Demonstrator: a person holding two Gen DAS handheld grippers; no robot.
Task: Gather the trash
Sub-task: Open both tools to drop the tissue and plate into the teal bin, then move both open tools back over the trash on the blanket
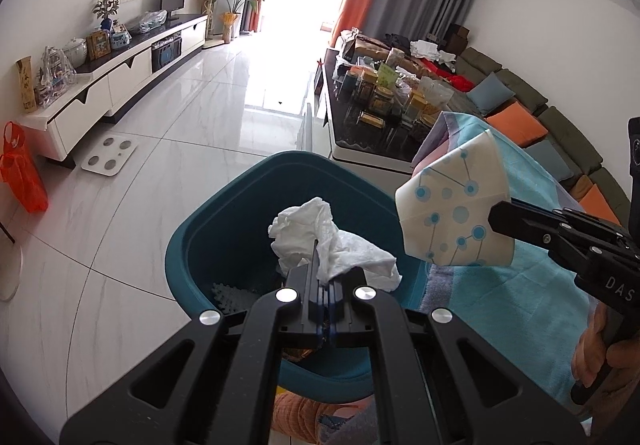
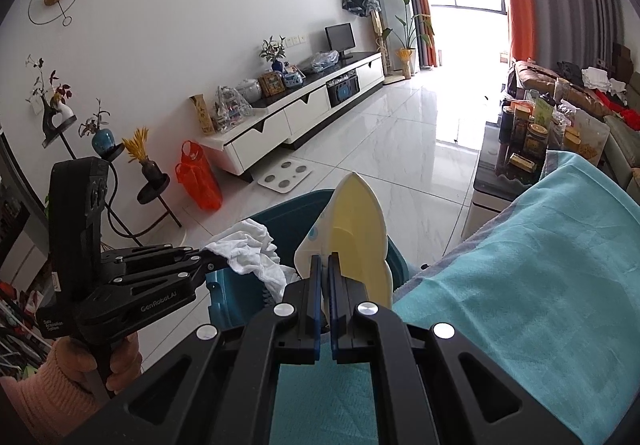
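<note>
Trash: crumpled tissue (image 1: 332, 245) being gripped by left tongs (image 1: 320, 277) over teal bin (image 1: 224, 213) | flattened paper cup (image 2: 352, 229) being pinched by right tongs (image 2: 325, 277)

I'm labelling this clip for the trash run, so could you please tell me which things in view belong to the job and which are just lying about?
Part of the job:
- crumpled white tissue, clamped in the left gripper
- flattened paper cup, clamped in the right gripper
- teal bin beneath both

Just lying about:
- bathroom scale
- orange plastic bag
- jars on the coffee table
- turquoise towel

Open teal bin (image 1: 192, 245) below tongs
</note>
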